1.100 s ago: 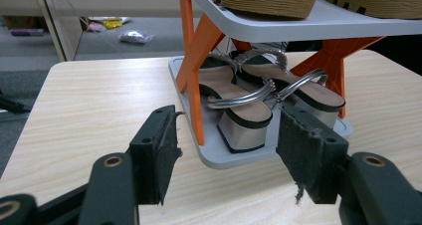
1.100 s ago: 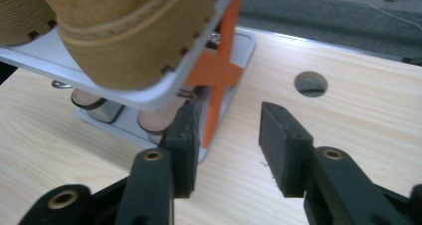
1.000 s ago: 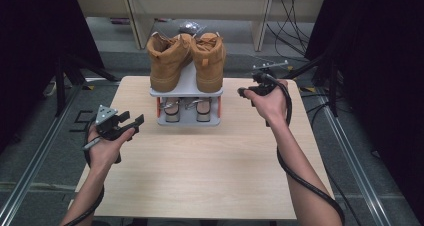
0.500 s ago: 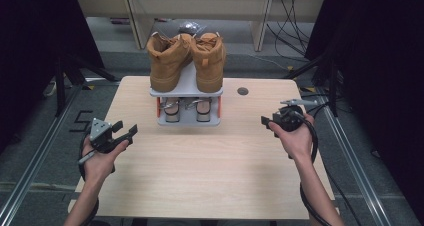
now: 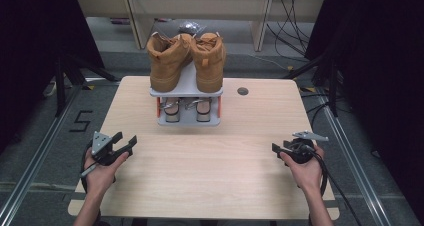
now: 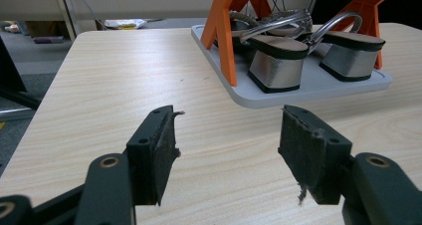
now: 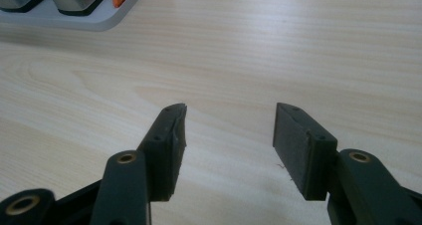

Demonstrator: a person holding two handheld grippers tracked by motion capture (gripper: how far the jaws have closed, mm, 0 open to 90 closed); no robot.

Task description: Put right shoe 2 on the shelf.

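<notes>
A grey two-level shoe rack (image 5: 188, 84) with orange posts stands at the back middle of the wooden table (image 5: 210, 176). A pair of tan boots (image 5: 187, 61) sits on its top shelf, and silver-heeled sandals (image 5: 185, 108) on its bottom tray. My left gripper (image 5: 127, 138) is low over the near left of the table, open and empty, pointing toward the rack. In the left gripper view the left gripper (image 6: 229, 120) faces the sandals (image 6: 278, 60). My right gripper (image 5: 275, 149) hovers at the near right; its jaws have just been opening, with bare wood between them (image 7: 229, 120).
A small dark round hole (image 5: 243, 91) lies in the tabletop right of the rack. Pale shelving (image 5: 130, 16) and cables (image 5: 290, 16) stand behind the table. A "5" mark (image 5: 80, 121) is on the floor at left. Dark frames flank both sides.
The right hand has swung from beside the rack's right side back to the near right of the table and sunk, its jaws spreading. The left hand has sunk and drawn slightly nearer.
</notes>
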